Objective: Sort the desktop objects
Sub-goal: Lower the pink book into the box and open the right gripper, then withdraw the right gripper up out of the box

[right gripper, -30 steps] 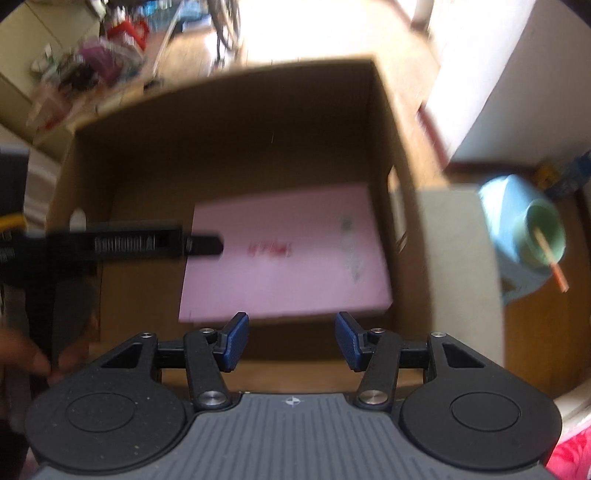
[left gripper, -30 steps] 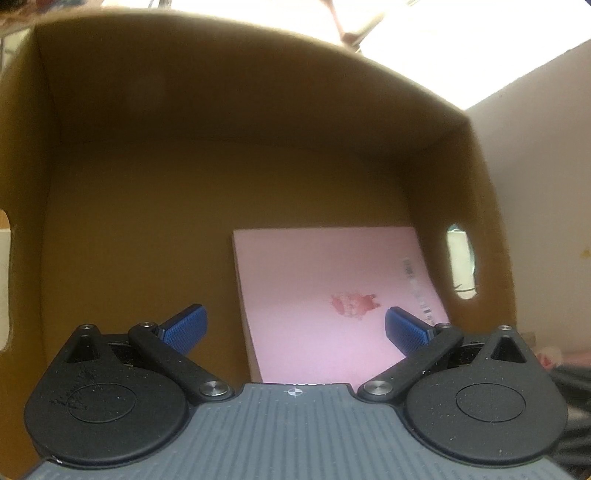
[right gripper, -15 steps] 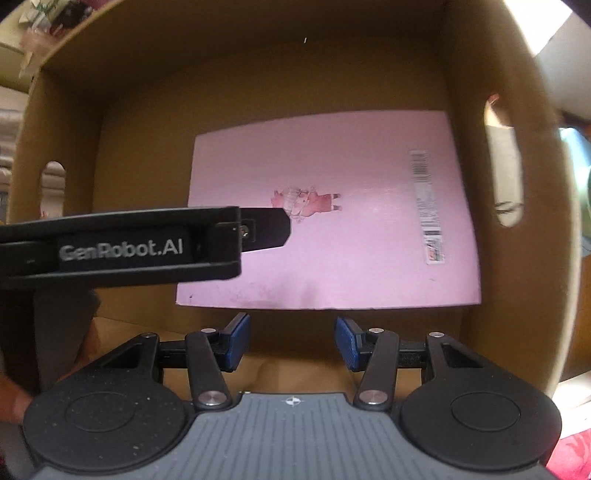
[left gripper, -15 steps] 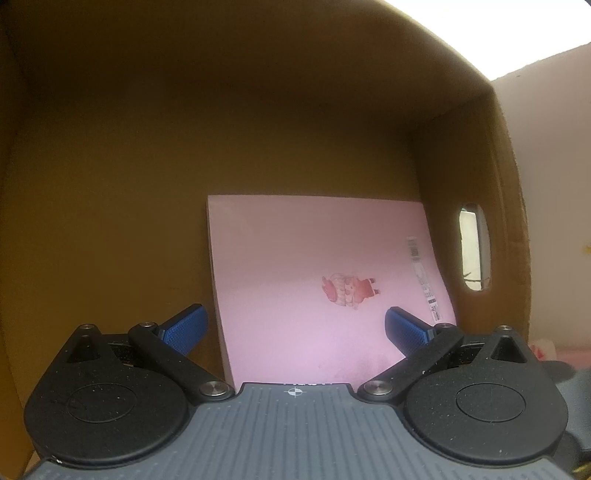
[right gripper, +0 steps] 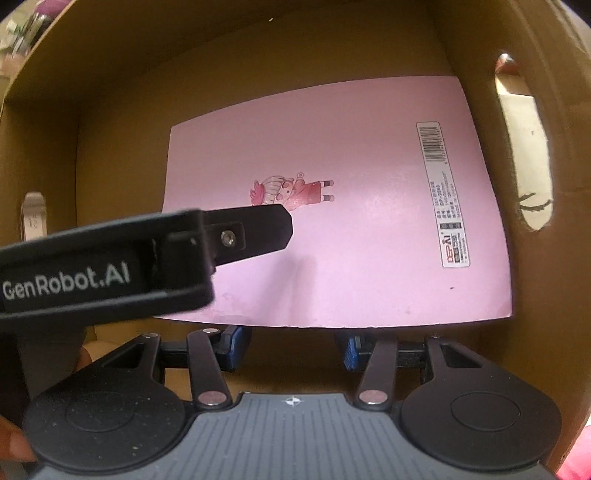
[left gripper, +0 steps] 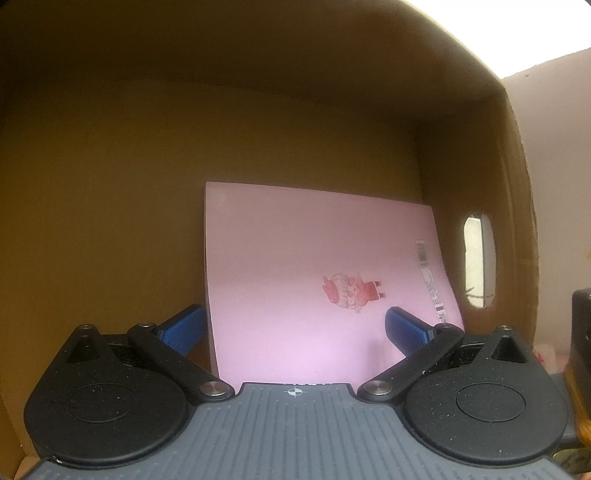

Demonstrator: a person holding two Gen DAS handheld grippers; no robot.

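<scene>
A pink notebook [left gripper: 303,280] with a small cartoon figure and a barcode label lies flat on the floor of a brown cardboard box [left gripper: 110,184], against its right wall. It also shows in the right wrist view [right gripper: 369,229]. My left gripper [left gripper: 295,328] is open and empty, low inside the box over the notebook's near edge. Its black body [right gripper: 110,266] crosses the right wrist view from the left, above the notebook. My right gripper [right gripper: 291,347] is open and empty, just short of the notebook's near edge, inside the box [right gripper: 122,110].
The box walls stand close on all sides. Handle holes pierce the right wall [right gripper: 524,147] and the left wall [right gripper: 35,214]. Outside, a pale wall [left gripper: 554,147] shows at the right and clutter [right gripper: 22,22] at the upper left.
Both grippers have moved deeper into the box and closer to the notebook, which looks larger in both views. The notebook lies where it was. Both grippers stay open.
</scene>
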